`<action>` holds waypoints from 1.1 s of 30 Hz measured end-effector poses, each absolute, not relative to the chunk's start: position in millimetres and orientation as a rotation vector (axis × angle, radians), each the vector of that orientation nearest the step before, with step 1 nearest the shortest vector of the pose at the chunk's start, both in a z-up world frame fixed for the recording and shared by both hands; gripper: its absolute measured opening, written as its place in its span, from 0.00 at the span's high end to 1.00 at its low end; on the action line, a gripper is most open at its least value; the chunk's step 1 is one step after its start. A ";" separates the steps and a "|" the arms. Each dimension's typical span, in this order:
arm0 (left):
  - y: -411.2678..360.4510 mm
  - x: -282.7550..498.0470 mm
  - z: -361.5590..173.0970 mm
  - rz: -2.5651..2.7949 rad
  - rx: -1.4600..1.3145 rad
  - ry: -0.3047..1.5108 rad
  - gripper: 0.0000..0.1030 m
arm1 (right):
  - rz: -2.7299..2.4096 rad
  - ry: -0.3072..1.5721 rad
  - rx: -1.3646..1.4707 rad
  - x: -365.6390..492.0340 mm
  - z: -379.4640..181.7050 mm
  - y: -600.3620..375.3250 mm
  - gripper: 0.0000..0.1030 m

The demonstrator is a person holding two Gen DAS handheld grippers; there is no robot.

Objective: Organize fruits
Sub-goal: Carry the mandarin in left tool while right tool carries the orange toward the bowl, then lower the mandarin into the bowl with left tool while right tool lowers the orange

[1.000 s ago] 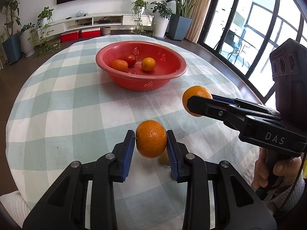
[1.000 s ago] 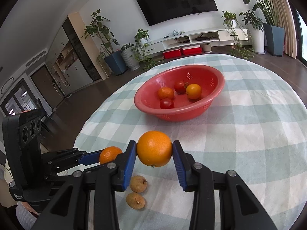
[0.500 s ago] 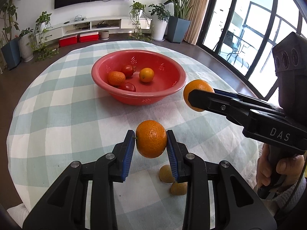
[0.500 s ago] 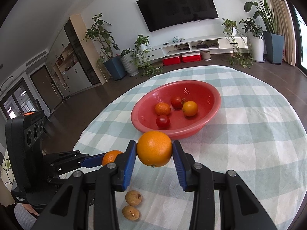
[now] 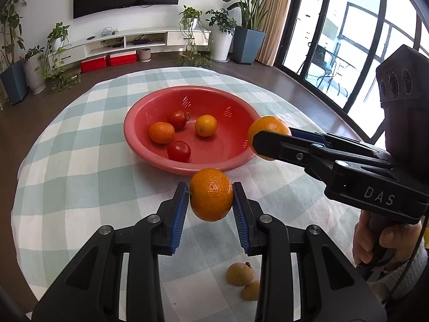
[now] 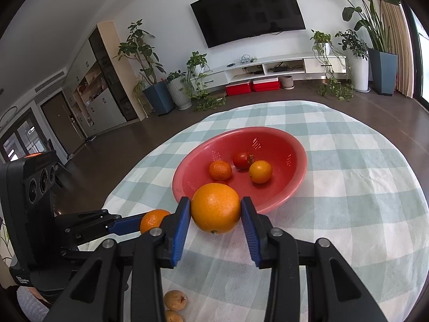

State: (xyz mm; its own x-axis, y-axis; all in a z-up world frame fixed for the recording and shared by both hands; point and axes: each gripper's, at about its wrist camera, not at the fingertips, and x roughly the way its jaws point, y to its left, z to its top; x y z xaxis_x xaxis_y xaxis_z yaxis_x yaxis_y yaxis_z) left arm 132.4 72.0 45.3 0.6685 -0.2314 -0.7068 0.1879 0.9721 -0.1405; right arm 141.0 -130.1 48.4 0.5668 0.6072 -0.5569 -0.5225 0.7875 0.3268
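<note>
Left tool [image 5: 211, 204]: clamped on mandarin [image 5: 211, 194], now nearer red bowl [image 5: 150, 155].
Right tool [image 6: 215, 220]: clamped on orange [image 6: 215, 208], likewise closing in.
Meaning: drop-off looks next.

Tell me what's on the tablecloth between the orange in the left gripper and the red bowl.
Nothing: in the left wrist view only bare checked tablecloth shows between the held orange and the red bowl rim.

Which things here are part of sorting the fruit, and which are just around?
Job: mandarin in left gripper; orange in right gripper; red bowl with fruit; two longans.
Around: TV, potted plants, red boxes.
</note>
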 end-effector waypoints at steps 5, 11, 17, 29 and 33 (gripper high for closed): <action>70.4 145.4 49.6 -0.238 -0.052 0.799 0.70 | 0.664 0.706 0.126 147.3 48.3 -129.0 0.60; 70.0 159.4 51.1 -0.240 -0.044 0.800 0.70 | 0.659 0.716 0.123 160.2 47.4 -127.7 0.60; 70.0 167.4 51.6 -0.242 -0.040 0.802 0.70 | 0.656 0.723 0.112 169.4 45.4 -123.9 0.60; 68.7 190.3 45.7 -0.245 -0.024 0.817 0.70 | 0.642 0.745 0.096 186.8 39.0 -119.1 0.60; 69.0 197.9 41.7 -0.246 -0.021 0.826 0.70 | 0.636 0.759 0.090 193.5 35.6 -117.9 0.60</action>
State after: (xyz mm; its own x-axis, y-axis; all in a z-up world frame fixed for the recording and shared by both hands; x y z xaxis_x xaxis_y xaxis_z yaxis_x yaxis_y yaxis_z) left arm 197.9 69.0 41.7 0.6512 -0.2249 -0.7249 0.2085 0.9713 -0.1140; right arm 193.5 -117.9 35.6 0.5490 0.5680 -0.6132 -0.5051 0.8100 0.2980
